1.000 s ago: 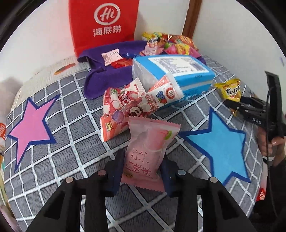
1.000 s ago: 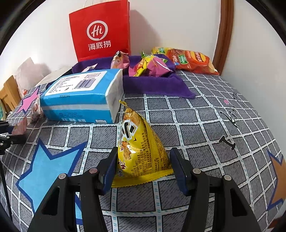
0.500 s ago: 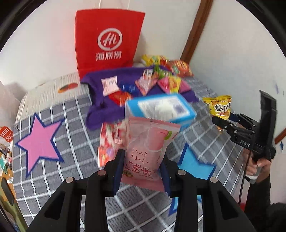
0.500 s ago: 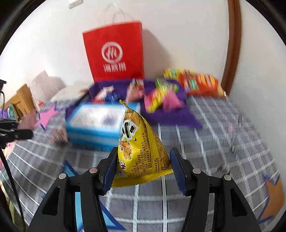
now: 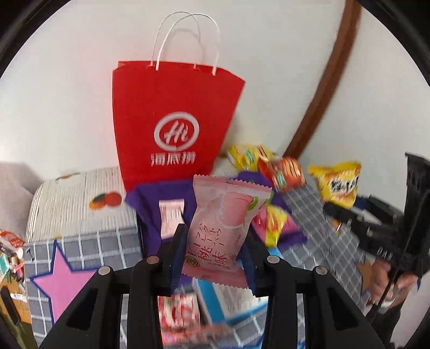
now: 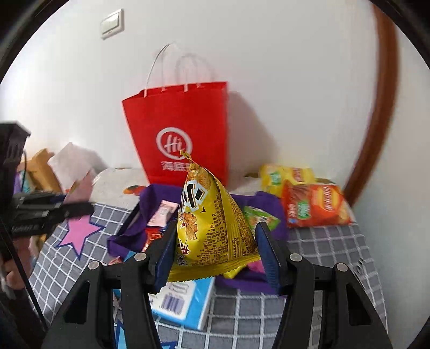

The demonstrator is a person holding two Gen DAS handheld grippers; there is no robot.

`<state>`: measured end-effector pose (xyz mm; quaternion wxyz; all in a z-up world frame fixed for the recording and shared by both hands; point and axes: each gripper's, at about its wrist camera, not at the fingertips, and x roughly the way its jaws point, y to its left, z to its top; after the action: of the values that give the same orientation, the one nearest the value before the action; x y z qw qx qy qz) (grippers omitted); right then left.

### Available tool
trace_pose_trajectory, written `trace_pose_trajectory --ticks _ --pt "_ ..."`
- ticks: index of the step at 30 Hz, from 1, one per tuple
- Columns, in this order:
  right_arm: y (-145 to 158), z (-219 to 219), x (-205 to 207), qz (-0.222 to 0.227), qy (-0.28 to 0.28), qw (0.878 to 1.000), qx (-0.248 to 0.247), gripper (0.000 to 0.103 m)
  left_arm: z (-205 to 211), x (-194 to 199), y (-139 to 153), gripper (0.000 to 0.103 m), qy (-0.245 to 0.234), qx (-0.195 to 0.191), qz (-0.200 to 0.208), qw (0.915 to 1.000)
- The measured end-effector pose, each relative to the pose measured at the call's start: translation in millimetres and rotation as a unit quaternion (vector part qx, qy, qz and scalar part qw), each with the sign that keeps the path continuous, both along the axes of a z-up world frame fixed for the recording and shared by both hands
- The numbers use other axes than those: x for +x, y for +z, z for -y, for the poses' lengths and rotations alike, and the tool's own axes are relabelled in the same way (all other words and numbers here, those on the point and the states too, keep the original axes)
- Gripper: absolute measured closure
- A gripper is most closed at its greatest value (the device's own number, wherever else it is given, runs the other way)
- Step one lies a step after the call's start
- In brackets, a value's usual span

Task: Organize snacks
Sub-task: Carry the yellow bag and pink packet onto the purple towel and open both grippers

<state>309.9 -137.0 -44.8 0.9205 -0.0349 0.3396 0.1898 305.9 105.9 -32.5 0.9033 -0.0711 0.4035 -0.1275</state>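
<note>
L wrist view, nearest: left hand-held gripper (image 5: 213, 257) clamped on a pink peach-print snack packet (image 5: 224, 228), held upright and off the surface, blue pads pressing both sides. Under it, blurred: a red/white snack pack (image 5: 178, 315) and the blue-and-white tissue pack (image 5: 215, 300). Further back the purple cloth (image 5: 150, 214) w/ a small pink-white sachet (image 5: 172, 217) on it, then a yellow/pink candy bag (image 5: 274, 222). To the right, the right hand-held gripper (image 5: 346, 212) shows from outside, gripping a yellow chip bag (image 5: 337, 185), w/ the person's hand (image 5: 387, 279) on the handle below. Only this view shows the orange-fruit print (image 5: 106, 201) on the striped cloth at left.

R wrist view, nearest: right hand-held gripper (image 6: 216, 253) closed on the yellow chip bag (image 6: 212, 222), pointed end up, clear of the grey checked surface (image 6: 322, 241). The tissue pack (image 6: 182, 303) lies just under it, barcode label up. At left edge the left hand-held gripper (image 6: 78, 208) comes in sideways; a pale pink bit at its tips, too blurred to read. The pink star (image 6: 78, 231) is below that gripper.

Far: red paper bag (image 6: 180, 139) stands against the wall behind the cloth, in both views. Orange and yellow chip bags (image 6: 309, 201) lie right of it. Light switch (image 6: 113, 22) on the wall seen only from the R wrist.
</note>
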Motion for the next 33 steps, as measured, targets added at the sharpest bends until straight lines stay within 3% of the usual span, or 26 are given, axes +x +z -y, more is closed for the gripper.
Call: trace_pose_trajectory --ticks 8,13,15,20,24,33 --pt "-4.4 -31.9 58.1 -0.03 0.017 0.999 -0.005 0.046 -17.5 39.5 -5.6 0.067 0.032 -0.048 0.011 0.9983" --pt "-21.2 -41.9 83.5 -0.033 0.041 0.998 -0.029 0.046 -26.1 55.1 -28.1 0.067 0.046 -0.038 -0.023 0.9979" --pt "-28.2 -41.8 96.7 -0.045 0.036 0.997 -0.044 0.046 -26.9 59.5 -34.1 0.067 0.054 -0.039 -0.034 0.9972" --pt "-48.4 -25.1 117.2 -0.103 0.043 0.994 -0.021 0.046 -16.2 66.4 -50.7 0.067 0.049 -0.031 -0.061 0.9964" --pt "-63.9 -20.1 122.6 -0.121 0.033 0.99 -0.063 0.046 -7.2 68.4 -61.3 0.067 0.047 -0.026 -0.079 0.9954" --pt "-87.1 -25.1 134.7 -0.153 0.024 0.984 -0.093 0.046 -1.7 62.9 -56.6 0.067 0.05 -0.012 -0.07 0.9962"
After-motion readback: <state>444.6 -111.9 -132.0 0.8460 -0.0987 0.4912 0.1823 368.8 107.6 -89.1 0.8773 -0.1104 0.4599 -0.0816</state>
